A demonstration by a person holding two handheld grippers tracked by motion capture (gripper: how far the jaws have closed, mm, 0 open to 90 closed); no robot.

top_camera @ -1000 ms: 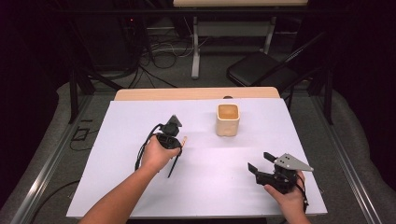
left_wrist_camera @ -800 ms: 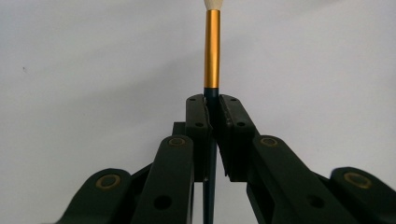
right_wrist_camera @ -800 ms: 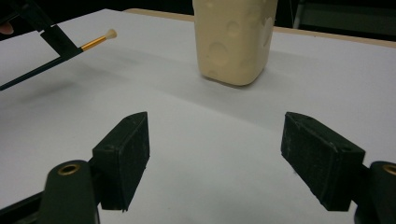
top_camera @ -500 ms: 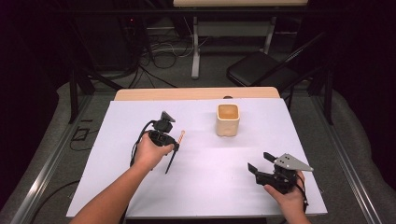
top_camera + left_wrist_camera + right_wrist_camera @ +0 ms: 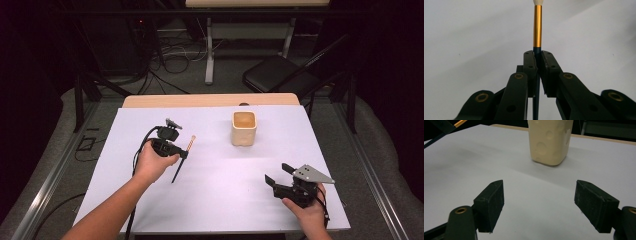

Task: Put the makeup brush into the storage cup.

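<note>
1. Paintbrush (image 5: 183, 155) position: clamped by its dark handle between the closed jaws of the left gripper (image 5: 170, 142), over the left half of the white table (image 5: 220, 175).
2. Change from earlier frames: left gripper and paintbrush have shifted left and away from the cream cup (image 5: 244, 128).
3. Right gripper (image 5: 280, 176): unmoved, jaws wide apart, empty.
4. Surroundings: cream cup stands upright beyond the right gripper, well apart from both; bare table lies between.

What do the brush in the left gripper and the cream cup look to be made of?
Brush: gold ferrule with a bright streak, likely polished metal; dark handle, perhaps painted wood or plastic; pale tip, presumably bristles. Cup: matte cream with round dimples in its walls and rounded corners, possibly ceramic or moulded plastic; its look leaves that open.
</note>
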